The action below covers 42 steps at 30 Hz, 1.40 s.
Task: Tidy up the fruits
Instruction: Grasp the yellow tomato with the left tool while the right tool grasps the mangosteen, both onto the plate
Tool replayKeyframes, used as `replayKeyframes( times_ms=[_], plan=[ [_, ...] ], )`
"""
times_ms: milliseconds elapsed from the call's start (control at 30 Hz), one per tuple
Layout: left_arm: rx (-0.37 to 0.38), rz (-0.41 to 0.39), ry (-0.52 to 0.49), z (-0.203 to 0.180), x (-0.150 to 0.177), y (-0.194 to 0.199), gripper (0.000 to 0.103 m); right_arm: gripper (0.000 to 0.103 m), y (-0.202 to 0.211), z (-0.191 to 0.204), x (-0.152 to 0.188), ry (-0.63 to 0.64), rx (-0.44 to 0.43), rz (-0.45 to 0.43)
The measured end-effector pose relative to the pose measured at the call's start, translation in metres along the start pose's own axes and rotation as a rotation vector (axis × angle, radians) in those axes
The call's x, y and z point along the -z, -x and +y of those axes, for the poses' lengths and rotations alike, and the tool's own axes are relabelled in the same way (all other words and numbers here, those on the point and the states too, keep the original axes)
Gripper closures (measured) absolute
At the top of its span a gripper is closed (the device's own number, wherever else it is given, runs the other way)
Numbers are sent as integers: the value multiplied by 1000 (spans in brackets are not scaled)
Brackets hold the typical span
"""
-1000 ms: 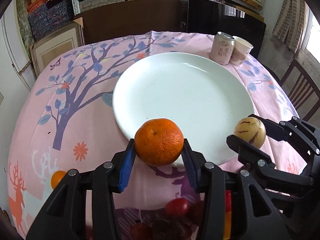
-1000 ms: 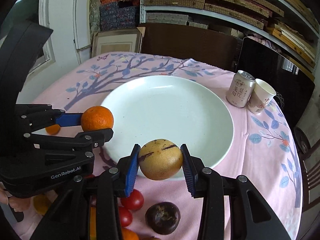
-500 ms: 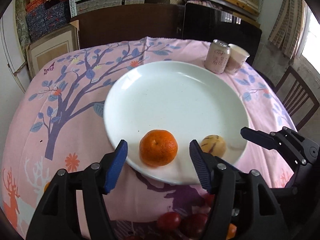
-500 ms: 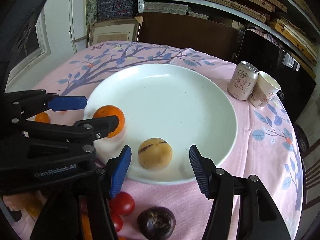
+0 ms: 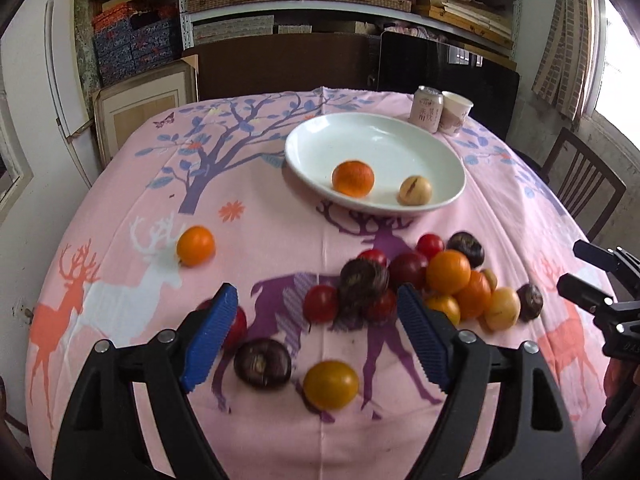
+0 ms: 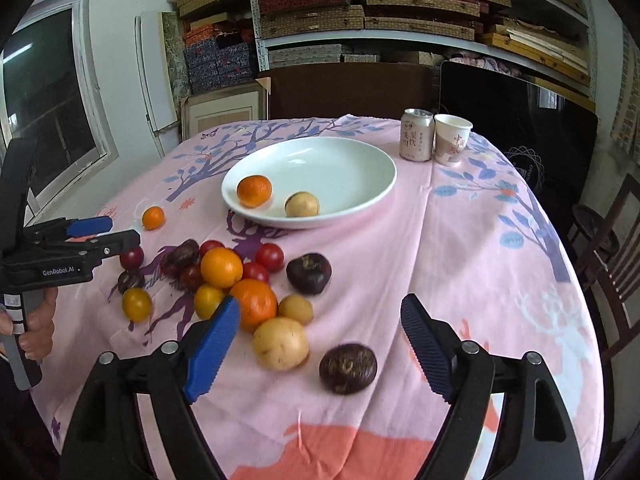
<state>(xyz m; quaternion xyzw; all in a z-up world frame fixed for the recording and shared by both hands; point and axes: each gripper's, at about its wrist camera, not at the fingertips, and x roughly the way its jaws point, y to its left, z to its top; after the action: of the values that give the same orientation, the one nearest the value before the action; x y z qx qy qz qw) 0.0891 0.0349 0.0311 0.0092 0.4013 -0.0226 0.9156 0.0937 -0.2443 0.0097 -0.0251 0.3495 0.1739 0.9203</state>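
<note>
A white plate [image 5: 384, 148] [image 6: 340, 168] holds an orange mandarin [image 5: 353, 178] [image 6: 254, 191] and a yellow passion fruit [image 5: 415, 190] [image 6: 302, 204]. A pile of red, orange, yellow and dark purple fruits [image 5: 420, 280] [image 6: 232, 276] lies on the cloth in front of the plate. My left gripper [image 5: 316, 336] is open and empty above the near fruits. My right gripper [image 6: 320, 344] is open and empty above a yellow fruit [image 6: 280, 343] and a dark purple one [image 6: 348, 368].
A drink can [image 5: 427, 109] [image 6: 416, 134] and a paper cup [image 5: 455, 113] [image 6: 451, 139] stand behind the plate. A lone small orange [image 5: 195, 245] [image 6: 153, 218] lies to the left. Chairs stand at the right table edge [image 6: 616, 264]. Shelves line the back wall.
Both grippers opened, left the mandarin and the passion fruit on the plate, and pulled back toward the near edge, above the fruit pile.
</note>
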Motion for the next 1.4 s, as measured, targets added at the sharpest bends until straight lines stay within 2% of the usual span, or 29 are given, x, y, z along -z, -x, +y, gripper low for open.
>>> replayKeyframes(
  times_ms=[167,400,533,700,867,967,1067,1167,1300,1333,1400],
  plan=[
    [6,62,18,2,37,-1,23,17,4,7,30,-49,-18,41],
    [30,76,8,-8,58,6,24,17,12,17,44,-47,-44,48],
    [41,121,14,-11,60,-5,37,17,15,16,46,-56,-68,43],
    [41,174,50,-9,58,-27,41,17,13,14,49,-53,-80,54],
    [30,187,51,-13,46,-43,51,17,7,7,51,-55,-72,74],
    [-9,174,34,-15,39,-48,67,17,1,3,51,-53,-44,98],
    [11,178,63,-10,37,-48,67,17,-13,-3,50,-45,19,148],
    [23,165,47,-11,39,-44,67,17,-33,-10,48,4,105,235],
    [31,171,51,-9,41,-45,67,20,-48,-12,41,37,111,248],
    [36,168,59,-7,41,-46,67,22,-52,-11,38,44,103,250],
    [35,168,60,-8,41,-46,67,33,-59,-11,34,38,117,253]
  ],
)
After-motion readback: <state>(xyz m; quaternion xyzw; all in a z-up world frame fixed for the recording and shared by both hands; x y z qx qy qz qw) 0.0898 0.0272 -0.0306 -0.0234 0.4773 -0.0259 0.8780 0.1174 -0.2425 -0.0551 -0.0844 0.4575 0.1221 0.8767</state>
